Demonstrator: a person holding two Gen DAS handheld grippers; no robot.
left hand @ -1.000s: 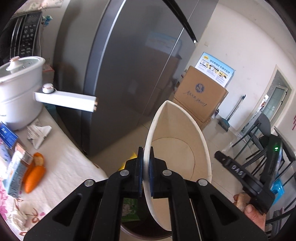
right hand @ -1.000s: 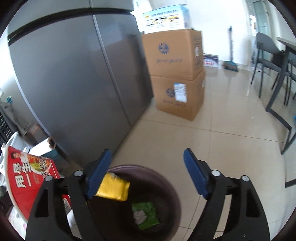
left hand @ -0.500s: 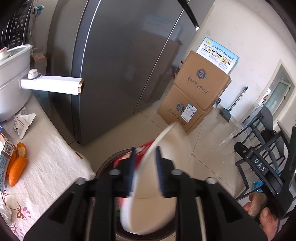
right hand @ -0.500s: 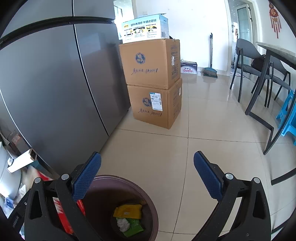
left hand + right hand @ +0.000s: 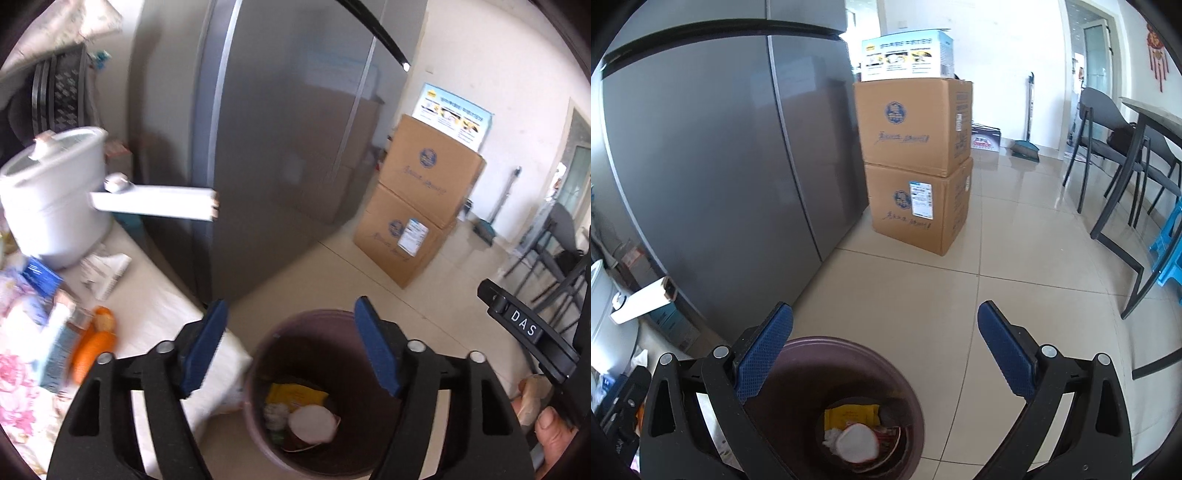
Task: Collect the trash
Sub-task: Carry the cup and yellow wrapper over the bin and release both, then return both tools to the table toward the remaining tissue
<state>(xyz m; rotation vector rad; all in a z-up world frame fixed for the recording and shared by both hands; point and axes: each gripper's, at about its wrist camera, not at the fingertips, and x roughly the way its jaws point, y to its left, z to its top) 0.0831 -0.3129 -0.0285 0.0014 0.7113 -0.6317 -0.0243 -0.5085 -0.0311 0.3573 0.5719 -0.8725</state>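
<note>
Your left gripper (image 5: 290,345) has just been opening, nothing between its fingers; your right gripper (image 5: 884,349) gapes empty too. The paper bowl (image 5: 312,424) lies in the trash bin (image 5: 258,417), beside the counter (image 5: 155,314); fridge (image 5: 280,147) beyond.

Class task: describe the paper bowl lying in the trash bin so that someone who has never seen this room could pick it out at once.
Beside the tall grey fridge stands a round dark-brown plastic bin. At its bottom lies a white paper bowl with a red outside, white base up, against a yellow wrapper. It is the only round white piece.

Beyond the tongs we see a grey fridge (image 5: 720,177) and two stacked cardboard boxes (image 5: 916,162) — left, a white pot (image 5: 55,195).
</note>
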